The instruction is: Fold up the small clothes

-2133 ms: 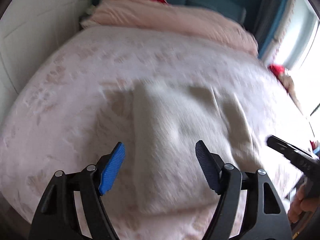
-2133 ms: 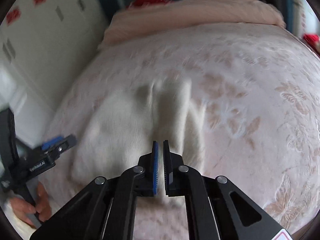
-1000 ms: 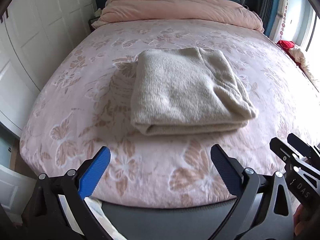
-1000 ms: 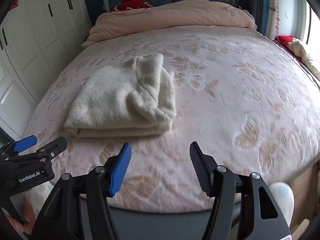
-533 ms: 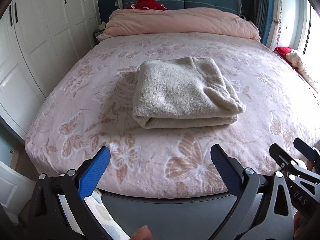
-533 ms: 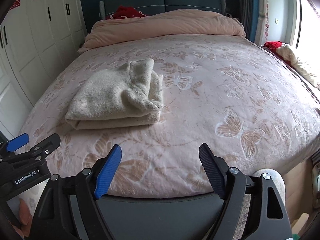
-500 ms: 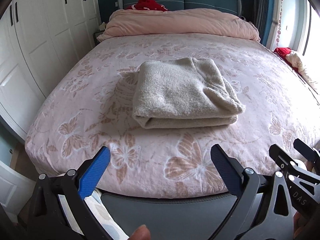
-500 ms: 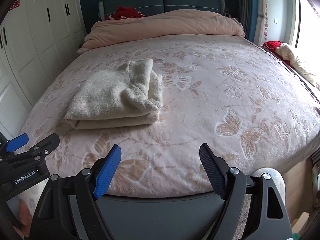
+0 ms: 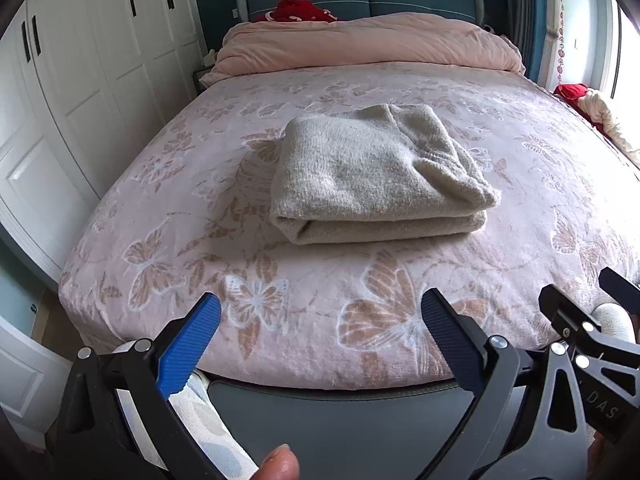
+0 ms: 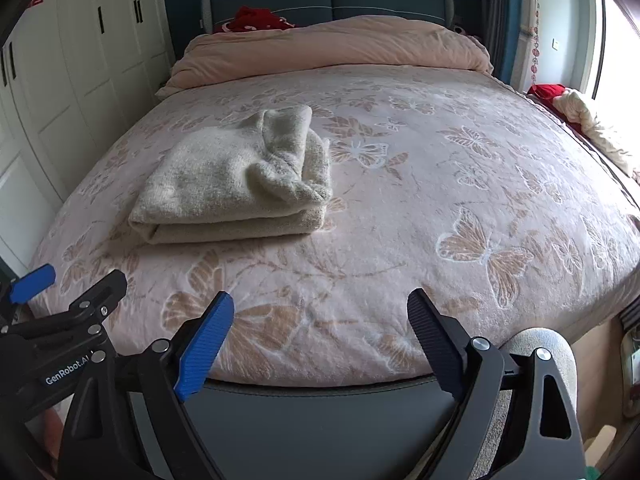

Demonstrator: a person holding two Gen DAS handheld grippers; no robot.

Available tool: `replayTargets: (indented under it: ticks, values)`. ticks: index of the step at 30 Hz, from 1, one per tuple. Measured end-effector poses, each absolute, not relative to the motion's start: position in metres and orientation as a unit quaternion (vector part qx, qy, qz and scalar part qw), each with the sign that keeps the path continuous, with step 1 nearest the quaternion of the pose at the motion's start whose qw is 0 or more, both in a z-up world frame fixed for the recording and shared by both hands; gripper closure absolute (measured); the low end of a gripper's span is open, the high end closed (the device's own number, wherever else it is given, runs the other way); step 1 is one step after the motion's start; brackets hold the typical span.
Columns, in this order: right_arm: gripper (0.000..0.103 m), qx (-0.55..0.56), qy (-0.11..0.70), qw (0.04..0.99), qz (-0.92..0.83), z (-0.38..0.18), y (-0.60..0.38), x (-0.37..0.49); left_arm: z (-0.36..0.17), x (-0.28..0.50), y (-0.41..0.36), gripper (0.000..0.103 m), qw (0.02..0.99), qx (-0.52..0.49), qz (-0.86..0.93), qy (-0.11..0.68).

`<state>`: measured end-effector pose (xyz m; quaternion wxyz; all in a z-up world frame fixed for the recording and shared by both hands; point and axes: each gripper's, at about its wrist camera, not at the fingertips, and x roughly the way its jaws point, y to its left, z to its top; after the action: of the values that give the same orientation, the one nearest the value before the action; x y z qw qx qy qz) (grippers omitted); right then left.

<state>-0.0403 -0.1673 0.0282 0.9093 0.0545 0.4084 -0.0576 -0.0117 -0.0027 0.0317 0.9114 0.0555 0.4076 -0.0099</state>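
Both grippers have drawn back past the bed's foot, left gripper (image 9: 320, 336) spread empty, right gripper (image 10: 320, 332) opening on nothing, so the folded beige knitted garment (image 9: 376, 172) on the pink butterfly-patterned blanket (image 9: 400, 300) seems finished; best withdraw clear without brushing it.

Home bedroom: bed (image 9: 360, 320), wardrobe (image 9: 100, 60).

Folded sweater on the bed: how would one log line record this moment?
sweater: folded, on bed | left gripper: open, empty | right gripper: opening, empty
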Motion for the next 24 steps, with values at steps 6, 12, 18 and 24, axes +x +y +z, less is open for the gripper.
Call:
replayTargets:
  ticks: [6, 12, 18, 24]
  values:
    - [0.017, 0.053, 0.407, 0.91, -0.057, 0.028, -0.166, -0.041, 0.027, -0.012, -0.002, 0.005, 0.91, 0.053, -0.007, 0.41]
    - [0.017, 0.069, 0.419, 0.903, -0.057, 0.02, -0.172, -0.034, 0.025, -0.005, 0.018, 0.005, 0.907, 0.018, -0.004, 0.422]
    - [0.017, 0.087, 0.435, 0.894, -0.061, 0.01, -0.178, -0.033, 0.021, -0.004, 0.025, 0.005, 0.905, 0.015, 0.003, 0.425]
    - [0.017, 0.061, 0.429, 0.9, -0.052, 0.013, -0.164, -0.037, 0.018, -0.008, 0.014, 0.005, 0.907, 0.039, -0.003, 0.42]
